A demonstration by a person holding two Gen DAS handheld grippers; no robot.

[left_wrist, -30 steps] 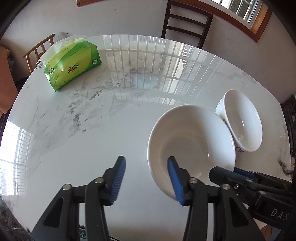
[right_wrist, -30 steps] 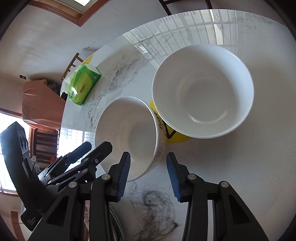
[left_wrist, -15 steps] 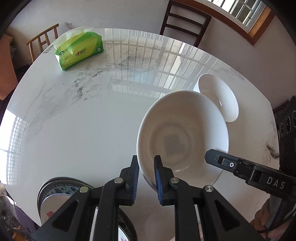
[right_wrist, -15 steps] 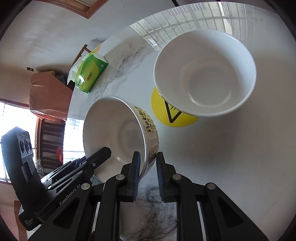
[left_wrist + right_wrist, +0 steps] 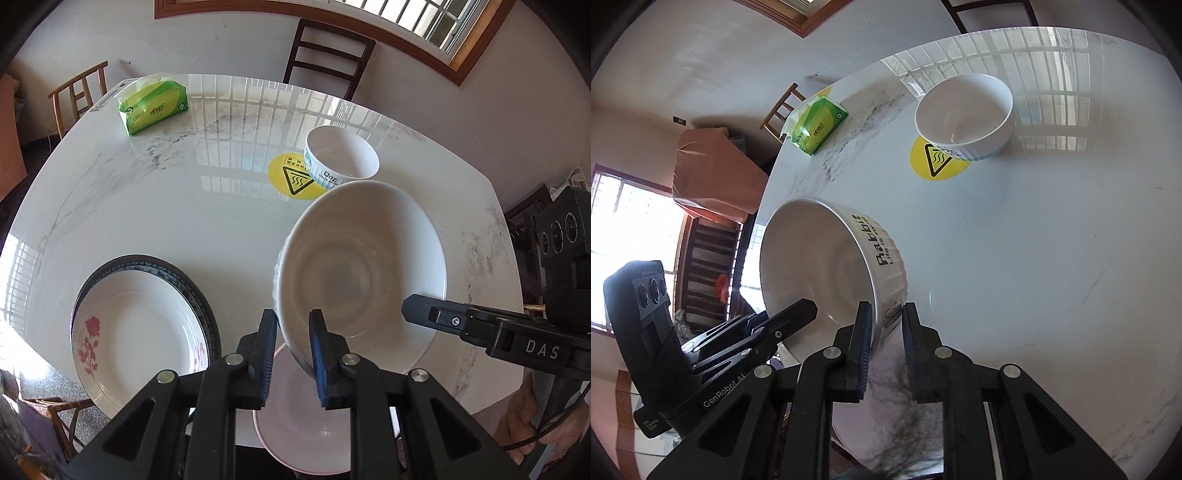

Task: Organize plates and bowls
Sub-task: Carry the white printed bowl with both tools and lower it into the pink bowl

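A white ribbed bowl printed "Rabbit" [image 5: 362, 266] [image 5: 820, 266] hangs tilted above the marble table [image 5: 184, 206]. My left gripper [image 5: 293, 317] is shut on its near rim, one pad inside and one outside. My right gripper [image 5: 886, 310] is shut on another part of the same rim and reaches in from the right in the left wrist view [image 5: 417, 312]. A smaller "Dog" bowl [image 5: 343, 158] [image 5: 964, 107] stands half on a yellow warning sticker [image 5: 288, 177]. To the left lies a stack of plates [image 5: 140, 325] with a rose plate on top. A pale pink plate [image 5: 303, 432] lies under the held bowl.
A green tissue pack [image 5: 153, 107] [image 5: 818, 127] lies at the far left of the table. A dark chair [image 5: 328, 51] and a wooden chair [image 5: 79, 92] stand behind it. A person's hand [image 5: 532, 424] holds the right gripper's handle. A dark hair-like smudge [image 5: 905, 424] marks the near edge.
Both grippers shut on the Rabbit bowl's rim and raised it off the table, tilting it. The views pulled back toward the near edge, so the plates came into sight.
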